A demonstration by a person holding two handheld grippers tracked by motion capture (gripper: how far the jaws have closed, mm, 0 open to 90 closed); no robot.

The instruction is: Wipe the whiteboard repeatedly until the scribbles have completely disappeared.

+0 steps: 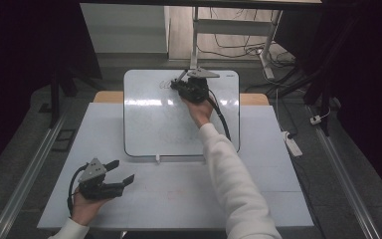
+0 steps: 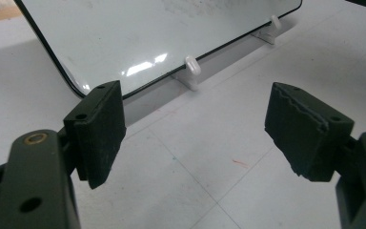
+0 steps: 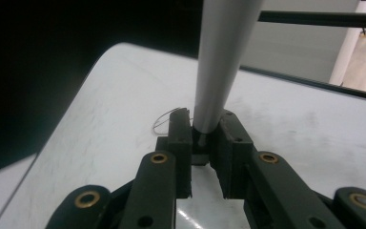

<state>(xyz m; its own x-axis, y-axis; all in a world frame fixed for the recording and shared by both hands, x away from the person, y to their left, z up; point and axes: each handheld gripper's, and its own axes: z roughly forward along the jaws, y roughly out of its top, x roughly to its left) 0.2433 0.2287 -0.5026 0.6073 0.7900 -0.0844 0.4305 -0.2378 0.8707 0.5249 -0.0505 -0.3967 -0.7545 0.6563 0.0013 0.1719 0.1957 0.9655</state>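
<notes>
A whiteboard (image 1: 154, 124) lies flat on the white table (image 1: 179, 199), reaching from its middle to the far edge. My right gripper (image 1: 176, 85) is at the board's far end, shut on a light grey marker (image 3: 219, 71) that stands up between its fingers (image 3: 180, 138). The marker's tip end sits down at the board (image 3: 290, 124), beside a faint drawn loop (image 3: 164, 119). My left gripper (image 1: 122, 171) rests low at the table's front left, open, with nothing between its pads (image 2: 100, 129). The board's near corner (image 2: 147, 38) lies just beyond it.
Small white clips (image 2: 192, 67) hold the board's near edge. A wooden tabletop strip (image 1: 107, 96) shows at the far side. A white frame post (image 1: 195, 35) rises behind the table. A power strip (image 1: 293, 144) and cables lie on the floor to the right.
</notes>
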